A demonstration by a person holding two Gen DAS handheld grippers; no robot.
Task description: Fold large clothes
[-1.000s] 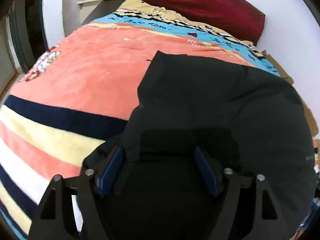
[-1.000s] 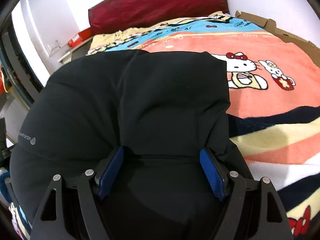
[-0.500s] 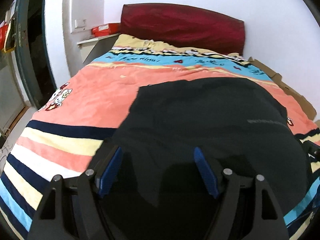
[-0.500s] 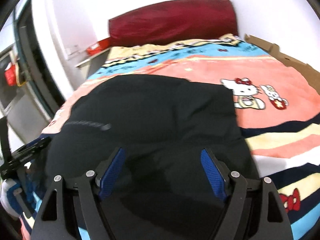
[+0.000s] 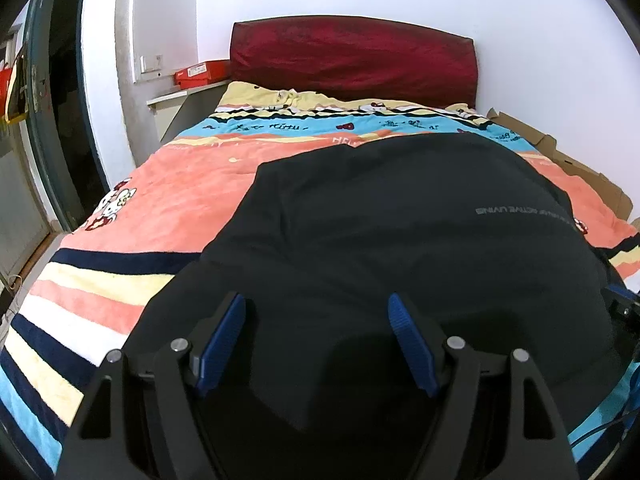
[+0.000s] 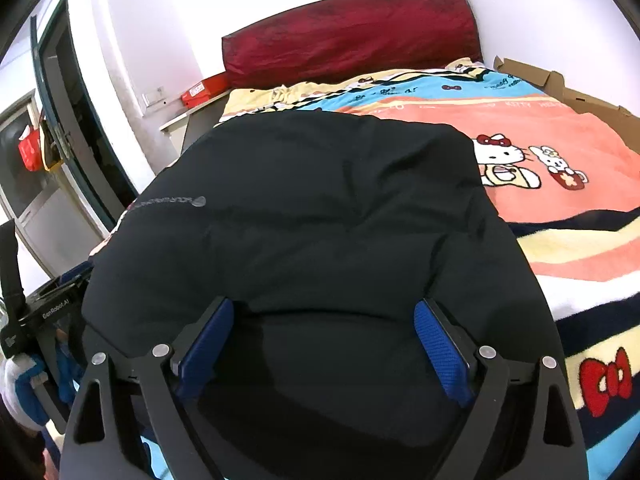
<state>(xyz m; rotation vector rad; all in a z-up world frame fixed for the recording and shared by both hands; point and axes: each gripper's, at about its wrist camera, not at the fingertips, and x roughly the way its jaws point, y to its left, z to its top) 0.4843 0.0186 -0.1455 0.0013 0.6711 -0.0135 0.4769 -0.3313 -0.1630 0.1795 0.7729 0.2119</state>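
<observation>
Now black garment [image 5: 380, 232] lower on bed [image 5: 192, 184], cameras tilted up, possibly both grippers unclamped

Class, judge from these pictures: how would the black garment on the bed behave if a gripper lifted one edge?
The black fabric garment would probably flop and drape, since it already creases and billows over the striped cartoon blanket. It looks puffy, so likely light for its bulk. Its smooth cloth may slip between fingers.

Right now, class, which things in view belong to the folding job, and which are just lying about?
Part of the job:
black garment
left gripper
right gripper
Hello Kitty blanket it lies on

Lying about:
red shoebox
cardboard
dark red headboard
red bag
</observation>
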